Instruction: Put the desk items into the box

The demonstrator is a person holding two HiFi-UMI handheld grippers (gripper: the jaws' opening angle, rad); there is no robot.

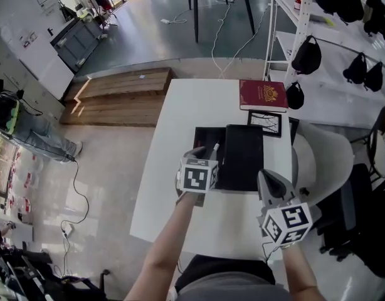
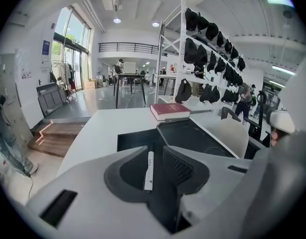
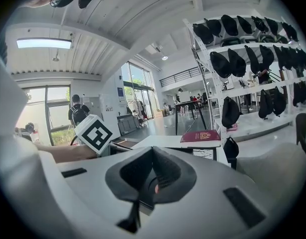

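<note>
White plastic pen (image 2: pixel 149 171), slim, with small dark print along its barrel, lies along the jaws of my left gripper (image 2: pixel 160 158). It is pinched between the pads, and the jaws stand partly apart, only as wide as the barrel lets them.

From the head view the pen (image 1: pixel 214 151) pokes up and forward out of that gripper. It is clear of the white rectangular table (image 1: pixel 180 115), at the left side of the black open box (image 1: pixel 244 162).

I judge the carry step is in hand: one item is picked up and wants delivering. The next move calls for bringing the pen over the dark interior. I then lower it and part the jaws, so it drops flat inside rather than across the rim.

My right gripper (image 3: pixel 152 156) has its jaws together on nothing and hangs near the box's near-right corner.

A dark red hardcover book (image 1: pixel 263 95) and a small black-framed picture (image 1: pixel 265 123) lie beyond the box, not yet packed.
</note>
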